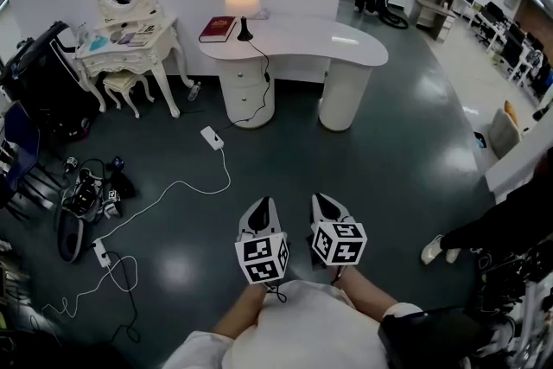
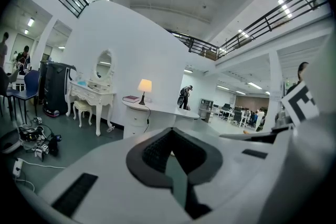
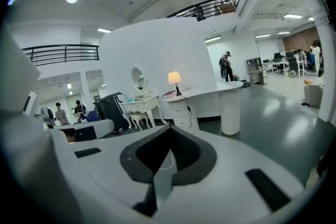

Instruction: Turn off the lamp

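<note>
While the lamp (image 1: 242, 3) glows on the left end of the curved white bench (image 1: 302, 41) by the far wall, both grippers hang low in front of the person, well apart from it. The left gripper (image 1: 262, 205) has its jaws closed together with nothing between them, and the right gripper (image 1: 325, 201) just beside it is likewise closed and empty. A red book (image 1: 217, 28) lies just left of the lamp, near the bench edge. The lamp's black cord (image 1: 263, 82) drops over the front edge, past the drawer pedestal, to a white power strip (image 1: 212, 137) on the floor. From there a white cable (image 1: 177, 187) snakes leftward over the dark floor (image 1: 380, 177), with a broad open stretch between grippers and bench. A white dressing table (image 1: 130, 47) stands left of the bench, and a person's leg (image 1: 484, 229) reaches in from the right.
</note>
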Demonstrator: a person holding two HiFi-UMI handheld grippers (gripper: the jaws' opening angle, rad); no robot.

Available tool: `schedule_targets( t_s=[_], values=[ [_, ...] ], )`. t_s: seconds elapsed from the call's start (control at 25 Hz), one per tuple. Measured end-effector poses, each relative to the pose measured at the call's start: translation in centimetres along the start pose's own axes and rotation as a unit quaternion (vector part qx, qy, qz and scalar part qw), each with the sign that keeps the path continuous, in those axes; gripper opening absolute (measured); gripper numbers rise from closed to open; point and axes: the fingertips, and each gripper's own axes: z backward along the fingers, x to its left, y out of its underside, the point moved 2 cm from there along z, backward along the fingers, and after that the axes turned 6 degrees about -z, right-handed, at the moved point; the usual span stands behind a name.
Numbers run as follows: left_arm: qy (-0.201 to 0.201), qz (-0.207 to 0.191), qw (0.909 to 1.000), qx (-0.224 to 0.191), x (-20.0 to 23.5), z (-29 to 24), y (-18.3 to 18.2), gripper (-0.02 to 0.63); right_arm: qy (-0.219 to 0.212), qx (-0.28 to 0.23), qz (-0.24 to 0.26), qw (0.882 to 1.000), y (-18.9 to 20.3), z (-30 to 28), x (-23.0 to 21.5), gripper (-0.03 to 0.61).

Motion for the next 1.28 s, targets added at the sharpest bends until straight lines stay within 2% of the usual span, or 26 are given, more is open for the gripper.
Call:
schedule_targets(
  t_s=[0.28,0.64,1.28],
  values=[
    [0.010,-0.004,0.9999,0.009,1.9,-1.4,0.5,0.007,0.022,0.002,-0.012,1.000,0.9,-0.8,-0.1,-0.002],
    [0.023,-0.017,0.9993,0.024,2.3,-5.6,1.1,0.008,0.051,0.008,-0.036,0.998,0.8,-3.8,-3.3,-0.002],
    [0.003,-0.018,0.9991,0.037,2.0,-17.9,-2.1,0.008,0.024,0.019,-0.035,0.999,-6.5,-13.9,-8.8,-0.002]
  ],
)
